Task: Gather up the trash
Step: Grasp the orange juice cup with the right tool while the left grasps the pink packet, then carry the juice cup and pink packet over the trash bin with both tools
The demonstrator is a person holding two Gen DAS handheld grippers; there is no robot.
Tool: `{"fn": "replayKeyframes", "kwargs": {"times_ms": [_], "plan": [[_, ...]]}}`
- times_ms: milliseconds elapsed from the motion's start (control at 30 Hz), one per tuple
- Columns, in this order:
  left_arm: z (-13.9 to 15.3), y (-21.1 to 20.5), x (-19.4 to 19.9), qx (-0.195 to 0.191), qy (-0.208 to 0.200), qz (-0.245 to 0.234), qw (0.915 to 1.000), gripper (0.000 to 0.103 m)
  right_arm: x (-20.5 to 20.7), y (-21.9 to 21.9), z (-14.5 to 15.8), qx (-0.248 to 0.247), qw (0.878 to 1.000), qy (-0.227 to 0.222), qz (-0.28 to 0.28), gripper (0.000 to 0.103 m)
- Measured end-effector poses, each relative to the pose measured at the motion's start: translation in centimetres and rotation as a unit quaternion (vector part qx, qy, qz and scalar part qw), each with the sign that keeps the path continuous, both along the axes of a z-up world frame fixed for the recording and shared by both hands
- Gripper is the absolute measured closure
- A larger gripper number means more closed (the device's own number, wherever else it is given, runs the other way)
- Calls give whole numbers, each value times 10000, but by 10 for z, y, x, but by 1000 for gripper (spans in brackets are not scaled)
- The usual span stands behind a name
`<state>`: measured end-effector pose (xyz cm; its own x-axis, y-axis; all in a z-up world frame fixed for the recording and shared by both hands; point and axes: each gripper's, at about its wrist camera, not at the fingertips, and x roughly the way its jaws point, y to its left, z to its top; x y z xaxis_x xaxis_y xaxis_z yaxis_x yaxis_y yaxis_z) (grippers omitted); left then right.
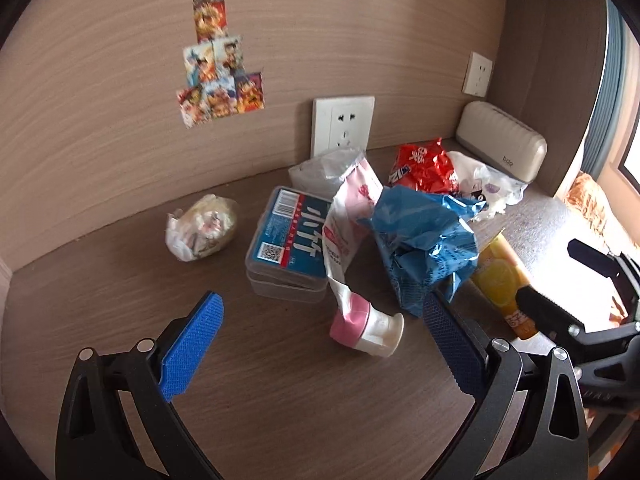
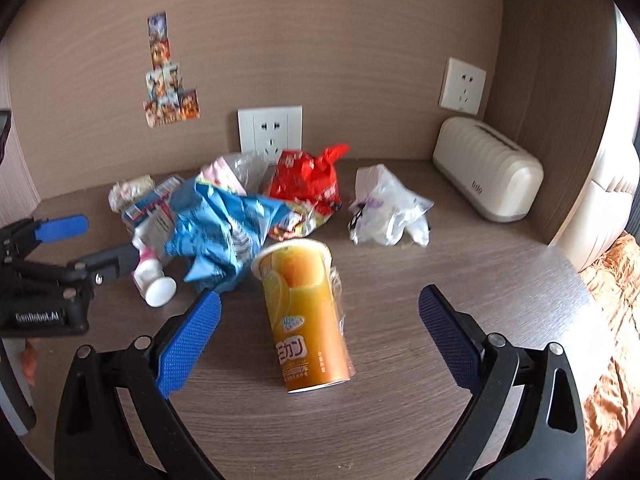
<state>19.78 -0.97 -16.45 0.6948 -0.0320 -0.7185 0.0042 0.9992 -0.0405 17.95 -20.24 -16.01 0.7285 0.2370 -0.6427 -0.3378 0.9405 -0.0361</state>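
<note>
Trash lies scattered on a brown desk [image 1: 280, 380]. My left gripper [image 1: 320, 336] stands open, its blue pads on either side of a pink-and-white squeeze pouch [image 1: 360, 316] with a white cap. Beyond it are a clear plastic box with a blue label [image 1: 290, 236], a crumpled blue bag [image 1: 424, 236], a red wrapper [image 1: 424, 166] and a small crumpled bag [image 1: 202, 226]. My right gripper [image 2: 320, 320] is open around an orange paper cup [image 2: 304, 312] lying on its side. The blue bag [image 2: 224, 228], red wrapper [image 2: 310, 184] and a clear plastic wrapper [image 2: 388, 208] lie behind the cup.
A cream ribbed box [image 2: 486, 170] sits at the back right against the side panel. Wall sockets [image 2: 270, 128] and stickers [image 2: 168, 88] are on the back wall. The desk's right edge drops to an orange fabric [image 2: 616, 320]. The left gripper [image 2: 60, 248] shows at the left.
</note>
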Motion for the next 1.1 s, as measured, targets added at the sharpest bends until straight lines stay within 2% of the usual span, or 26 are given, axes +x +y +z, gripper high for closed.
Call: {"fn": "replayKeyframes", "kwargs": {"times_ms": [133, 167, 200, 233, 267, 300, 367, 467, 667, 933, 1100], "plan": [[-17, 0, 12, -44, 217, -131, 9997, 28, 7, 7, -16, -110, 9998, 141, -9, 4], [-21, -1, 14, -83, 266, -185, 9994, 28, 9, 9, -20, -144, 9998, 157, -24, 4], [-23, 0, 15, -146, 290, -223, 9992, 35, 10, 10, -23, -183, 9997, 186, -30, 7], [-27, 0, 18, -242, 350, -272, 9987, 50, 13, 12, -26, -209, 9995, 218, -29, 15], [-30, 0, 21, -273, 421, -282, 9983, 58, 16, 13, -30, -218, 9992, 339, 8, 47], [-34, -1, 24, -308, 506, -297, 9978, 73, 19, 13, -34, -214, 9986, 475, 45, 60], [-34, -3, 22, -225, 492, -311, 9981, 75, 20, 10, -35, -157, 9984, 548, 26, 60], [-29, -1, 13, -336, 459, -317, 9979, 83, 15, 5, -26, -50, 9989, 458, -7, 60], [-5, 4, -6, -199, 303, -280, 9990, 85, 0, -3, 4, 103, 9998, 168, -74, 60], [52, 0, -35, 111, -252, -342, 9990, 85, -24, -11, 41, 323, 9991, -252, -68, 60], [81, -18, -45, 102, -528, -614, 9967, 85, -41, -22, 60, 427, 9979, -458, -152, 60]]}}
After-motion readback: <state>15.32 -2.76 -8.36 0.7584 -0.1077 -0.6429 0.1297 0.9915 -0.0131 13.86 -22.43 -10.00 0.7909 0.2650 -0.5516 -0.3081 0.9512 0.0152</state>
